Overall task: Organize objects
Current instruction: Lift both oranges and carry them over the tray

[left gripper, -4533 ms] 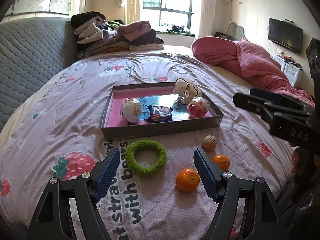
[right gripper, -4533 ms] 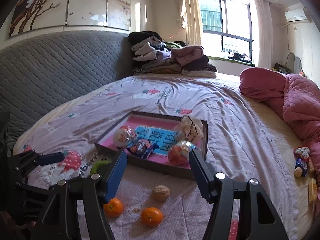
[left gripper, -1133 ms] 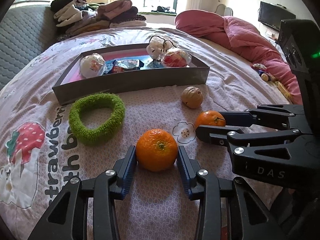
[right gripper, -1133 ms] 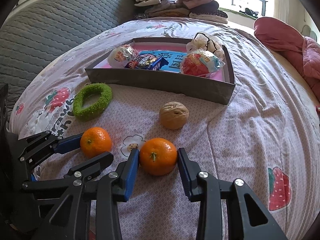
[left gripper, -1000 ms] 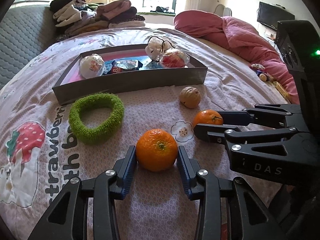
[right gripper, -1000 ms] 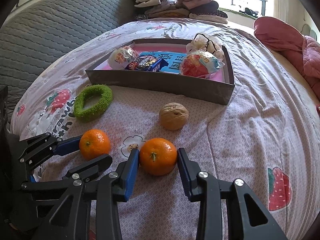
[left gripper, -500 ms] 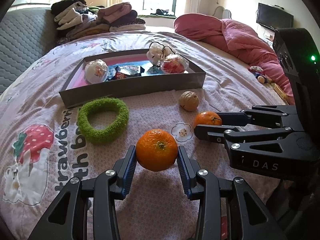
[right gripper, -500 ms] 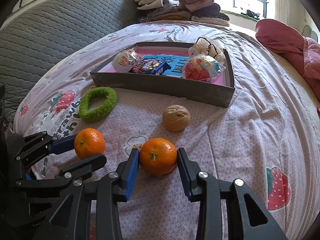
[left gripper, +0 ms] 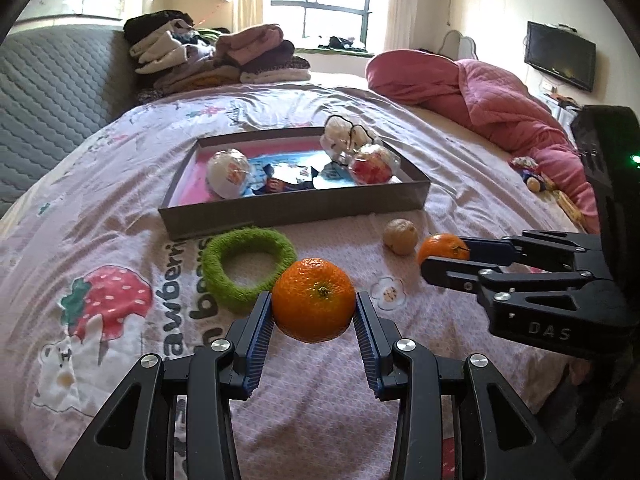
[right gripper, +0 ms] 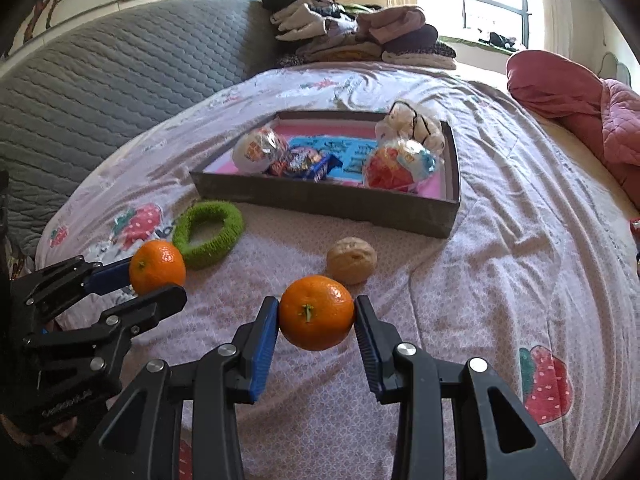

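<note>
I see the bed [left gripper: 460, 184] under a strawberry-print sheet, with a grey tray [left gripper: 296, 210] of wrapped snacks in the middle. Near its front wall lie a green ring [left gripper: 248, 268] and a walnut [right gripper: 351, 260] (both on the sheet). My left gripper [left gripper: 314, 322] clamps one orange [left gripper: 314, 300] clear of the sheet; my right gripper [right gripper: 316, 330] clamps another orange [right gripper: 316, 312].
</note>
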